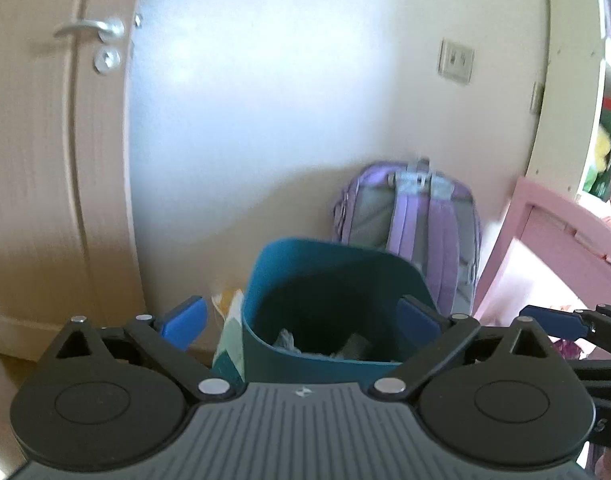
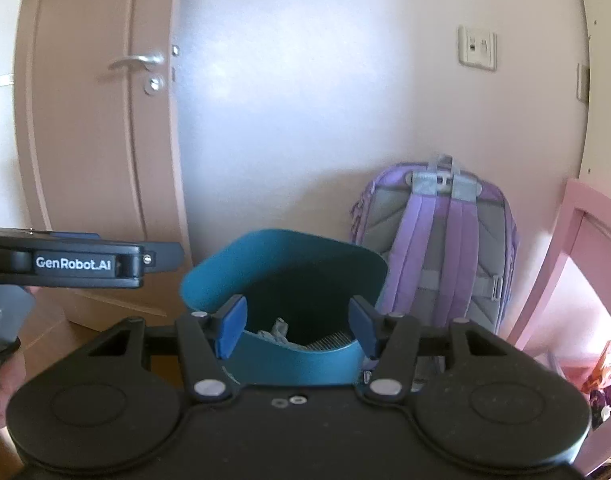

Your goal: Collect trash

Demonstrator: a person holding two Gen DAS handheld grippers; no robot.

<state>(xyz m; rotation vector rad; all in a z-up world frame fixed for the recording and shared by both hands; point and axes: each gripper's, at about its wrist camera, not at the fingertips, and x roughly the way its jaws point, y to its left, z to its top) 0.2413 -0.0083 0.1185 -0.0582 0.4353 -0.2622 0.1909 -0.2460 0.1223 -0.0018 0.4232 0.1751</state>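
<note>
Indoors, two hand-held tools hover above a teal plastic waste bin (image 1: 329,300) standing on the floor at the foot of a pale wall. Low in the left wrist frame, the left tool (image 1: 303,320) has its blue-padded fingers (image 1: 185,320) spread wide, one to each side of the bin's mouth, with nothing between them. Low in the right wrist frame, the right tool (image 2: 297,326) is likewise parted, less widely, its blue pads (image 2: 231,326) framing the bin's near rim and gripping nothing. Inside the bin, crumpled pale paper trash (image 1: 287,340) lies at the bottom, beside a darker scrap that is too blurred to identify. A lilac and grey fabric backpack (image 2: 441,248) leans upright against the wall just behind and to the right of the bin, straps facing the cameras. A beige wooden door (image 2: 93,140) with a silver lever handle (image 2: 139,62) fills the left of both frames. A white wall switch plate (image 2: 477,48) sits at upper right, and a pink wooden furniture frame (image 2: 561,240) rises along the right edge. At the left of the right wrist frame, the left tool's black body, lettered "GenRobot.AI", juts in from the side. A patterned paper bag (image 1: 229,344) stands touching the bin's left flank in the left wrist frame.
</note>
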